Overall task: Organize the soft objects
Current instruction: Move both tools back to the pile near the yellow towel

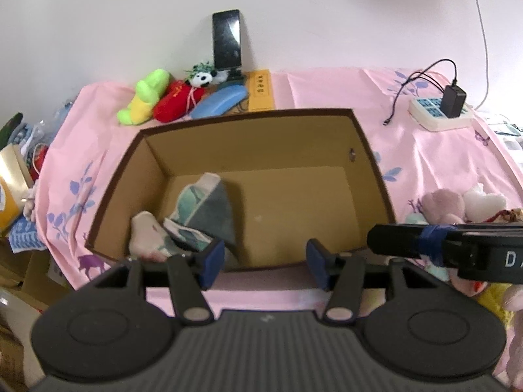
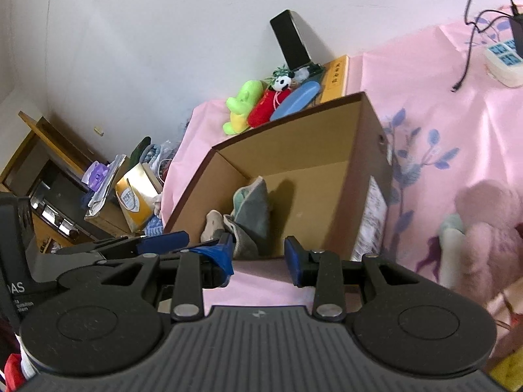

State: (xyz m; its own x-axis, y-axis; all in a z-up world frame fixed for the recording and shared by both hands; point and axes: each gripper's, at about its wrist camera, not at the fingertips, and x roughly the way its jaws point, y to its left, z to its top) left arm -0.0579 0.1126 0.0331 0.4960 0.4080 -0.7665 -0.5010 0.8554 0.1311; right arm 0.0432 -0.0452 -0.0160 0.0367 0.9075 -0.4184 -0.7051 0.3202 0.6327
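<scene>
The left tool (image 1: pixel 265 263) hangs over the near edge of an open cardboard box (image 1: pixel 369 150) with its blue pads spread and nothing between them. Just ahead of it and slightly to its left, inside the box, lie a grey-green folded cloth (image 1: pixel 209 209) and a pale sock (image 1: pixel 145 236), touching each other against the box's left wall; the rest of the box floor ahead of the tool shows bare cardboard. The right tool (image 2: pixel 258 256) also stands with its pads apart and empty, pointing at the same box from its near right corner, and the cloth and sock sit just beyond its left pad. To the right of the left tool, the dark body of the other one crosses the view, and behind it a heap of pink and white plush toys (image 1: pixel 457 204) rests on the pink tablecloth (image 1: pixel 327 88) of the counter, outside the box. Far ahead of both tools, past the box by the wall, are a green plush (image 1: pixel 145 98), a red plush (image 1: pixel 173 101), a small panda toy (image 1: pixel 204 76), a blue case (image 1: pixel 219 101) and an upright phone (image 1: pixel 226 39). Far ahead to the right lies a power strip (image 1: pixel 438 112) with a black charger plugged in.
</scene>
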